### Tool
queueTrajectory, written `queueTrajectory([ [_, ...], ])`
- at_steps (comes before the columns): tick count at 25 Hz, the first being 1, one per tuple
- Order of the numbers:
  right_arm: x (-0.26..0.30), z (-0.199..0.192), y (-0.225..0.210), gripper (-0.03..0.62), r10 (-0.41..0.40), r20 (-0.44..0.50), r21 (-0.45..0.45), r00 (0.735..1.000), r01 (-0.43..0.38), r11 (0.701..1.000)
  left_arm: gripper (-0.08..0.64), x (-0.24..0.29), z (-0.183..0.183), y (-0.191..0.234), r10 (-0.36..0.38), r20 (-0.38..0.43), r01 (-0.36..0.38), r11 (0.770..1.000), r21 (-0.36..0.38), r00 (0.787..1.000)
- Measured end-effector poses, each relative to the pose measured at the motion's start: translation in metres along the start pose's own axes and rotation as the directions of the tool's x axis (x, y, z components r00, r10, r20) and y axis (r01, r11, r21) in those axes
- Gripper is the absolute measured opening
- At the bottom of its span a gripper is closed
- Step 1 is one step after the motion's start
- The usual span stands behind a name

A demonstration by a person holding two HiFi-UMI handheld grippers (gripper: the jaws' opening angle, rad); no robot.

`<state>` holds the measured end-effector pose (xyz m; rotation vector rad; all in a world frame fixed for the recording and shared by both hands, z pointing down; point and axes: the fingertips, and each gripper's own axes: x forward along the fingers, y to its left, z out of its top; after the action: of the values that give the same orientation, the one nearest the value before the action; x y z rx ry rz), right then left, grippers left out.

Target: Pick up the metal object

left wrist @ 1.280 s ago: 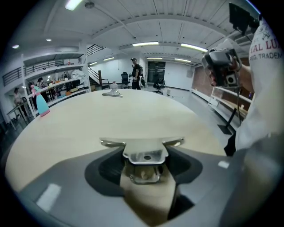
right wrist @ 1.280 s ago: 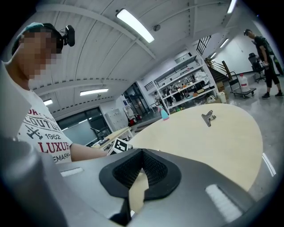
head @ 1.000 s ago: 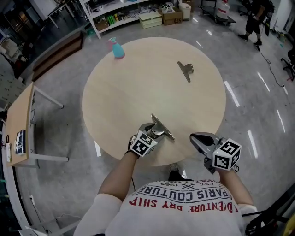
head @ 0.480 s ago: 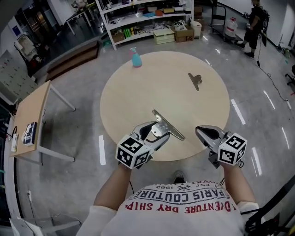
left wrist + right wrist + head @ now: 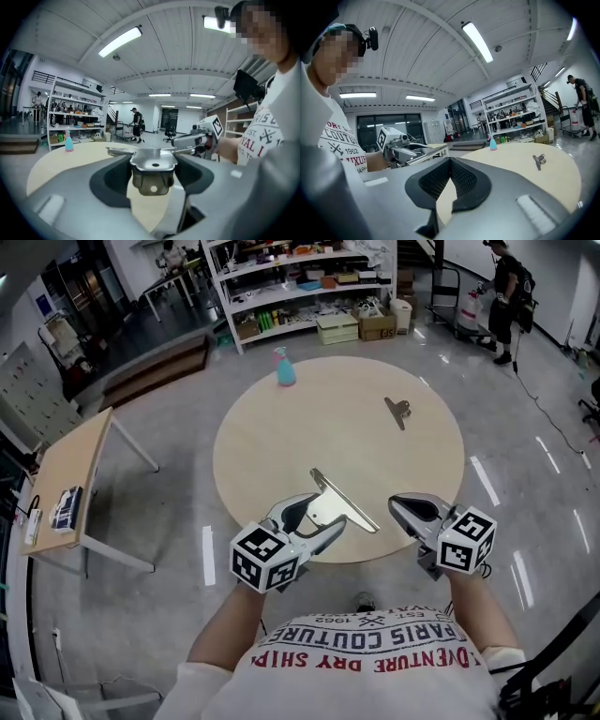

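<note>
We are lifting the metal object [image 5: 153,168] at the lower centre of the head view, the left gripper [image 5: 328,509] clamped on its folded handle tab while the long flat bar juts out crosswise just past the jaws, running from upper left to lower right. The piece appears to be clear of the round tabletop [image 5: 281,446], hanging over its near edge. Doing this step well, in our judgement, means holding the squeeze firm and the wrist level, because the grip sits on the narrow tab alone and the overhanging bar could swivel or tip if the lift is jerked. The right gripper [image 5: 398,505], closed on nothing, is hovering just right of the bar's lower end, apart from it, and we are judging it best left there, out of the way. A second, smaller clip [image 5: 398,412] is lying untouched at the upper right of the tabletop, well apart from both grippers, and a spray bottle [image 5: 285,367] is standing at the far rim.
</note>
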<state>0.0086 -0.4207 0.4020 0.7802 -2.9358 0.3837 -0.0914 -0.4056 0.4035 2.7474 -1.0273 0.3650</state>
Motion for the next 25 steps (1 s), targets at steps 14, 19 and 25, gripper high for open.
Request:
queueTrajectory([
  [14,0.0,0.005,0.014,0.0,0.026,-0.014,-0.022,1.0,-0.026,0.999,0.282,-0.004,0.004,-0.009,-0.006,-0.007,0.006,1.0,0.008,1.0],
  [19,-0.003,0.006,0.025,0.0,0.027,-0.012,-0.019,1.0,-0.027,0.999,0.282,-0.013,0.005,-0.016,-0.009,-0.011,0.009,1.0,0.014,1.0],
  [25,-0.005,0.004,0.019,0.0,0.021,-0.007,-0.019,1.0,-0.021,1.0,0.282,-0.006,0.005,-0.017,-0.019,-0.016,0.02,0.999,0.028,1.0],
])
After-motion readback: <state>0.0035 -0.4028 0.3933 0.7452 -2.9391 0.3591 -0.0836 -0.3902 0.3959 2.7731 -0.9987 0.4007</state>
